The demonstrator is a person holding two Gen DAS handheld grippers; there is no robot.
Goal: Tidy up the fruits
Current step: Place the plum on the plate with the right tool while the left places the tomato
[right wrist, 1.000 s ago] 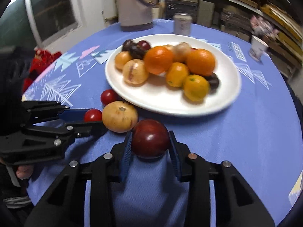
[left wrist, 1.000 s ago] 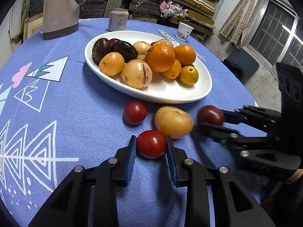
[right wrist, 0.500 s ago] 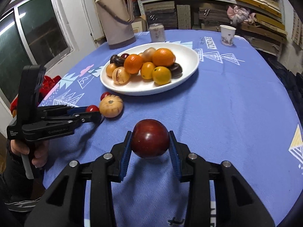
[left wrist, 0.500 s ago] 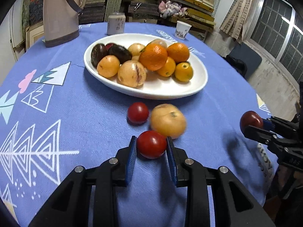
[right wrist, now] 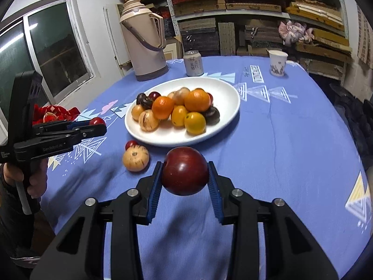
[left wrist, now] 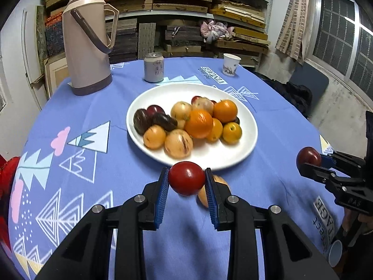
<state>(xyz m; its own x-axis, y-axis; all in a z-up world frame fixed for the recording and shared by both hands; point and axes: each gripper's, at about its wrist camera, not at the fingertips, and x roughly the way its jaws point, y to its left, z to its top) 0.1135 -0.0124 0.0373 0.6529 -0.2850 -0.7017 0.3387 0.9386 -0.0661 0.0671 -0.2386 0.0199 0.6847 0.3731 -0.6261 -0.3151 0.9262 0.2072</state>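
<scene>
My left gripper (left wrist: 186, 182) is shut on a red tomato (left wrist: 186, 178), held above the blue cloth just in front of the white plate (left wrist: 247, 149). The plate holds several oranges, yellow fruits and dark plums. My right gripper (right wrist: 185, 175) is shut on a dark red plum (right wrist: 185, 170), lifted off the table near its front edge. In the right wrist view a tan striped fruit (right wrist: 136, 158) and a small red tomato (right wrist: 131, 144) lie on the cloth before the plate (right wrist: 228, 116). The tan fruit (left wrist: 202, 194) shows partly behind my left fingers.
A tall beige thermos (left wrist: 86, 46), a drink can (left wrist: 153, 67) and a paper cup (left wrist: 230, 64) stand at the far side of the round table. Shelves with stacked boards fill the back wall. A hand (right wrist: 35, 182) holds the left gripper's handle.
My left gripper has risen off the cloth with the red tomato. My right gripper has pulled back from the plate, out to the right, with the plum.
</scene>
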